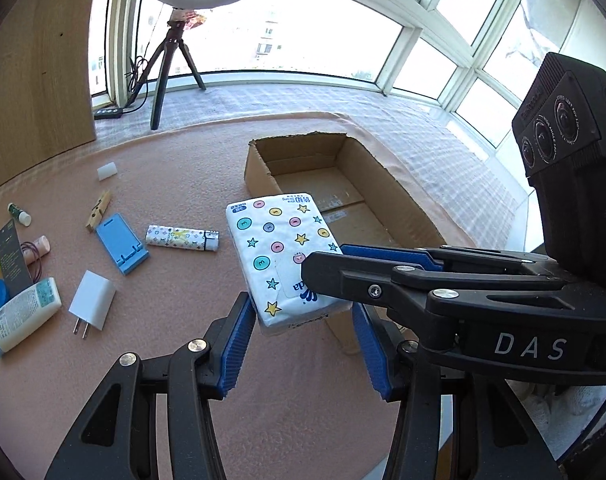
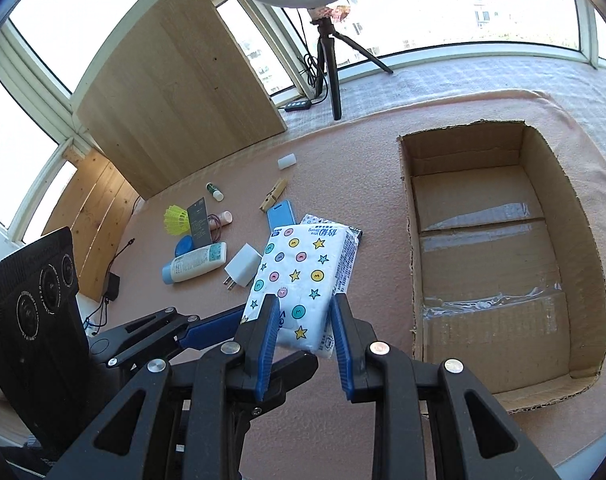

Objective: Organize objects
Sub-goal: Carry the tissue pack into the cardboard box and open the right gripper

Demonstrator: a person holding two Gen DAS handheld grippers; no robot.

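Note:
A white tissue pack (image 1: 279, 248) printed with coloured buttons and stars hangs above the pink cloth, and both grippers are on it. My left gripper (image 1: 303, 320) has its blue pads against the two sides of the pack's near end. My right gripper (image 1: 323, 266) comes in from the right and clamps the same end. In the right wrist view, my right gripper (image 2: 303, 316) is shut on the tissue pack (image 2: 303, 268), and the left gripper (image 2: 243, 334) reaches in from the left. An empty cardboard box (image 1: 303, 140) (image 2: 463, 128) stands open just beyond and right of the pack.
On the pink cloth to the left lie a white charger (image 1: 91, 300), a blue phone stand (image 1: 121, 248), a patterned lighter (image 1: 183, 238), a clothespin (image 1: 98, 210) and a lotion tube (image 1: 23, 320). A tripod (image 1: 171, 64) and a wooden board (image 1: 35, 60) stand at the back.

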